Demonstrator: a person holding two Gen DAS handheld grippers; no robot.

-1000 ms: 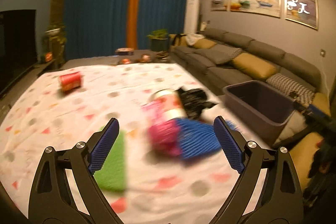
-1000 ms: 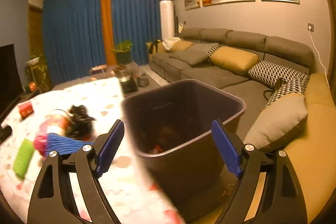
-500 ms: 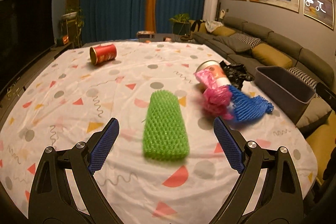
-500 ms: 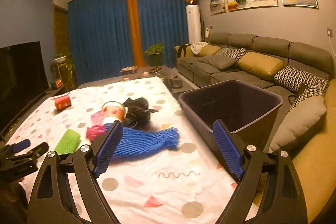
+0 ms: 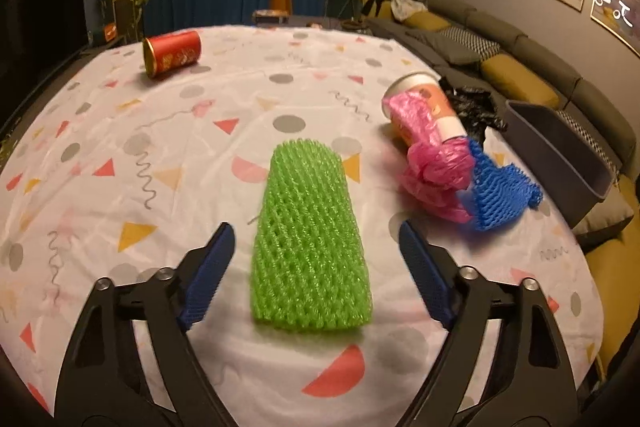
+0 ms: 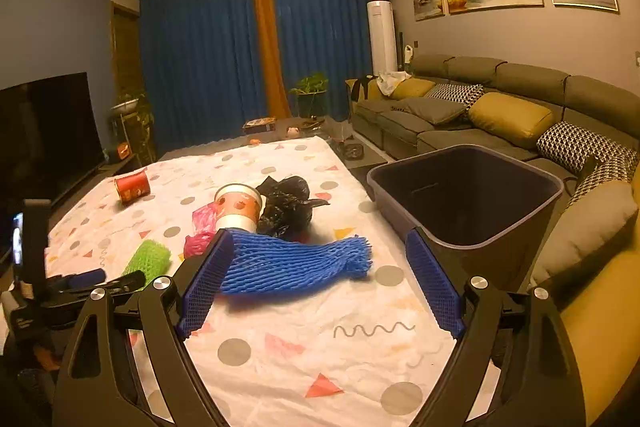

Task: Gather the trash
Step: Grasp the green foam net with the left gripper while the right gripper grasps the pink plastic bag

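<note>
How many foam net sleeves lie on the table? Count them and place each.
2. The green foam net sleeve lies between the left gripper's open jaws; the blue foam net sleeve lies before the right gripper, beside the pink bag.

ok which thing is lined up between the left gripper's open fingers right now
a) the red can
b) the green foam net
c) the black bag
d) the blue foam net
b: in the left wrist view the green foam net lies flat on the tablecloth, centred between the open left gripper fingers, not yet gripped.
</note>
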